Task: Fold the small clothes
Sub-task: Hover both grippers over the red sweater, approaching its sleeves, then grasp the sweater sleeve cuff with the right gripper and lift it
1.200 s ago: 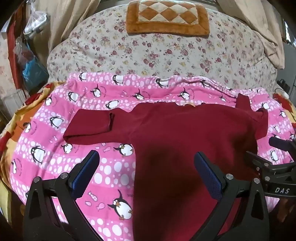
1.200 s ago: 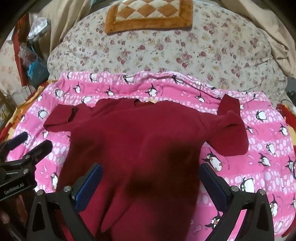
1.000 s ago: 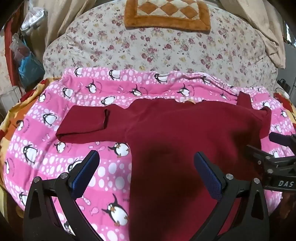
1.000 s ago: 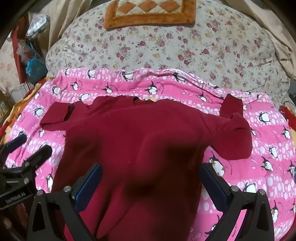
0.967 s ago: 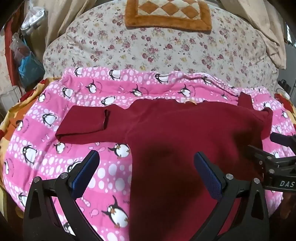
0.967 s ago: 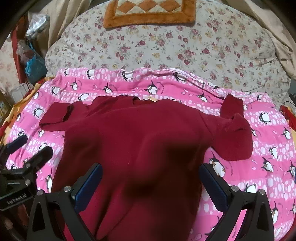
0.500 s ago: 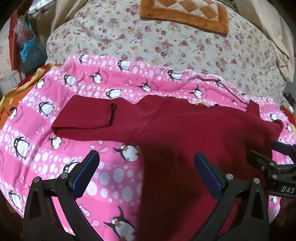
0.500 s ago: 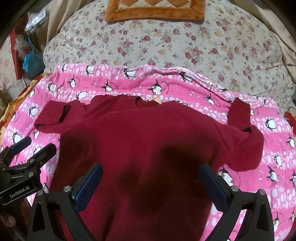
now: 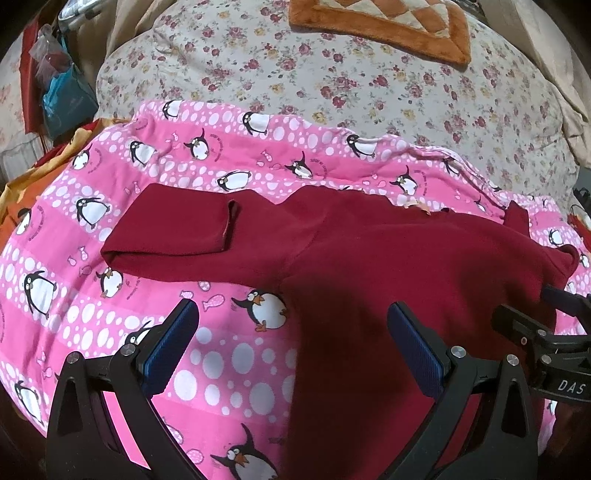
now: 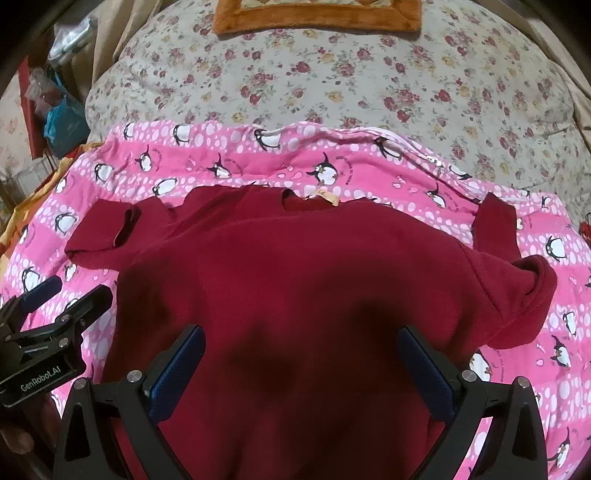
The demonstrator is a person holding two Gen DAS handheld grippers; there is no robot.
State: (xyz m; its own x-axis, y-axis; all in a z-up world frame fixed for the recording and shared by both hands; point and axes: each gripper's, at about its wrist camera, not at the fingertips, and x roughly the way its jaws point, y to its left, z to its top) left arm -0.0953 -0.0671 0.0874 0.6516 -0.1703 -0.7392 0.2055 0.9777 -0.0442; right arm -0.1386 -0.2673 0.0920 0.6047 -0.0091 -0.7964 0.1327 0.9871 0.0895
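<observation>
A dark red long-sleeved top (image 9: 388,266) (image 10: 303,280) lies flat, neck away from me, on a pink penguin blanket (image 9: 110,302) (image 10: 207,162). Its left sleeve (image 9: 173,236) is folded back on itself, and its right sleeve (image 10: 517,284) is crumpled near the shoulder. My left gripper (image 9: 291,343) hovers open over the top's lower left edge, holding nothing. Over the middle of the top's body my right gripper (image 10: 301,365) stands open and empty as well. Each gripper shows in the other's view: the right gripper (image 9: 546,332), the left gripper (image 10: 51,314).
Beyond the blanket rises a floral quilt (image 9: 332,74) (image 10: 332,74) with an orange checked cushion (image 9: 380,18) on top. Bags and clutter (image 9: 62,88) stand at the far left. A beige cloth (image 9: 569,74) hangs at the right.
Both grippers have moved forward and lower over the top, so it fills more of each view. Both stay open; the top has not shifted.
</observation>
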